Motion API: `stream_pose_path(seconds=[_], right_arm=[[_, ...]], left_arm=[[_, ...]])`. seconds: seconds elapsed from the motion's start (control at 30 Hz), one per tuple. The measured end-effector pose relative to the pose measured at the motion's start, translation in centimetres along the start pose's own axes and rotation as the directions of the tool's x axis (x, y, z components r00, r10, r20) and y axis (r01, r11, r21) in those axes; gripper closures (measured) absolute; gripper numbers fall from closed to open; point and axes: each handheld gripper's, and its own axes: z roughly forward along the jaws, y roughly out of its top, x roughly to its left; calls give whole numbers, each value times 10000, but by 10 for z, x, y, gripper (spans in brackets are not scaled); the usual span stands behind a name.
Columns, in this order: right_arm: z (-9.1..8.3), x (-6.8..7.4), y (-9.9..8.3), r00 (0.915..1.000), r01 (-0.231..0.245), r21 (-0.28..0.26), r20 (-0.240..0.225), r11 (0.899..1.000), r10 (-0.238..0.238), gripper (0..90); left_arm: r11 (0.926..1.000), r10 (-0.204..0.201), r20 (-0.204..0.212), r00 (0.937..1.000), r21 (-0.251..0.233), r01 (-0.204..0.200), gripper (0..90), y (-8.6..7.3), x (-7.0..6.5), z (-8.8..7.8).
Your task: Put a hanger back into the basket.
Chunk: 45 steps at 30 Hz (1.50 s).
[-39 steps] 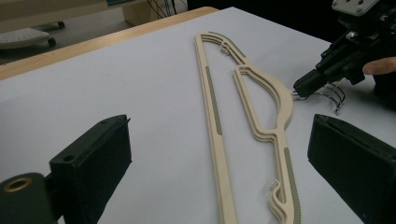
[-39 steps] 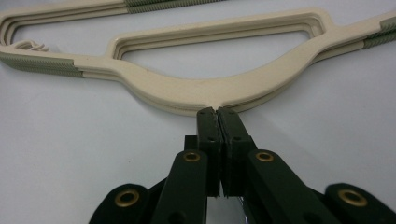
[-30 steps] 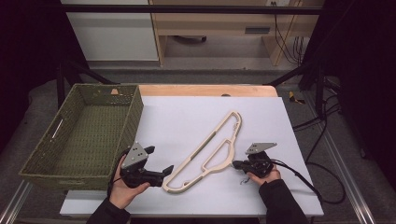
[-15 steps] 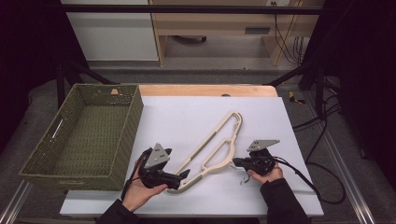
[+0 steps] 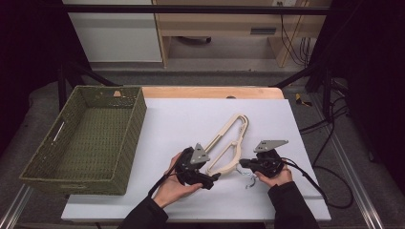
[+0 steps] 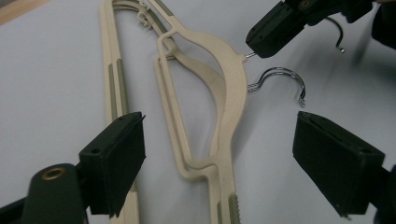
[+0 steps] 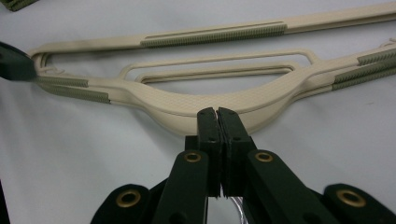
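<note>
Hangers [image 5: 229,145], cream plastic, stacked pair, lie on white table [image 5: 181,119] right of wicker basket [image 5: 81,138]. Right gripper [image 5: 244,163] pinches hook neck of upper hanger. Left gripper [image 5: 215,177], jaws spread and just been closing, straddles hanger's near arm, not yet touching. Step in hand: two-handed pickup; next, clamp arm.

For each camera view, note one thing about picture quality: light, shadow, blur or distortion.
High view: white table bright and evenly lit, dark surroundings, image soft. Left gripper view: the near jaws loom large and slightly soft, the cream hangers are sharper, and the metal hook glints. Right gripper view: shut jaws sharp up close, hangers cast soft shadows on the table.
</note>
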Motion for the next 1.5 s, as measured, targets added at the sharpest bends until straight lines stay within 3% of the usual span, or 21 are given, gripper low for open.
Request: stream_pose_path(seconds=[0.07,0.27,0.33,0.4,0.63,0.8,0.97,1.03,1.17,1.2,1.23,1.27,1.3,1.33,1.37,1.43,1.47,1.5], right_arm=[[-1,0,1,10000,26,-26,-39,10000,-26,892],[-1,2,3,10000,61,17,31,10000,-61,892],[-2,3,4,10000,28,19,32,10000,-28,892],[-3,3,5,9999,71,23,85,10000,-71,892],[-3,5,6,9999,113,-35,38,9999,-113,892],[-3,7,6,9999,114,89,39,9999,-114,890],[-3,7,6,9991,418,68,-64,9991,-418,881],[-6,8,7,9991,409,9,-100,9992,-409,832],[-18,7,10,9990,445,-600,-10,9972,-447,768],[-31,5,11,9997,245,-1322,111,9909,-233,712],[-31,5,11,9997,245,-1322,111,9909,-233,712],[-45,2,11,9990,109,-2054,444,9786,-18,652],[-45,2,11,9990,109,-2054,444,9786,-18,652],[-50,1,11,9982,102,-2330,605,9724,40,619],[-61,-3,9,9944,81,-2949,1030,9555,234,566],[-70,-7,6,9905,-106,-3308,1258,9436,552,503],[-70,-7,6,9905,-106,-3308,1258,9436,552,503],[-73,-11,3,9858,-309,-3474,1445,9372,860,462]], left_arm=[[9990,333,-33,9994,284,-332,217,6,-7,15],[9961,583,38,9983,667,-584,353,13,-16,42],[9932,809,-129,9966,851,-795,374,15,-19,51],[9921,794,-90,9968,983,-782,453,17,-21,61],[9861,969,-247,9950,1379,-926,597,19,-24,71],[9845,817,-349,9960,1583,-752,718,18,-23,75],[9844,954,-365,9948,1520,-888,727,18,-25,73],[9823,1059,-337,9938,1586,-993,730,19,-26,72],[9819,1218,-400,9917,1510,-1145,738,19,-28,68],[9822,1235,-369,9917,1473,-1168,742,20,-28,66],[9818,1270,-417,9910,1472,-1196,742,20,-27,64],[9818,1324,-501,9899,1437,-1241,747,21,-27,61],[9824,1327,-526,9898,1397,-1243,747,21,-26,59],[9831,1306,-551,9899,1364,-1221,748,21,-25,56],[9834,1280,-572,9901,1367,-1192,753,22,-24,53],[9850,1248,-698,9897,1289,-1151,759,23,-21,46],[9861,1223,-774,9895,1222,-1123,759,23,-19,42],[9865,1221,-877,9886,1202,-1111,767,23,-18,39]])
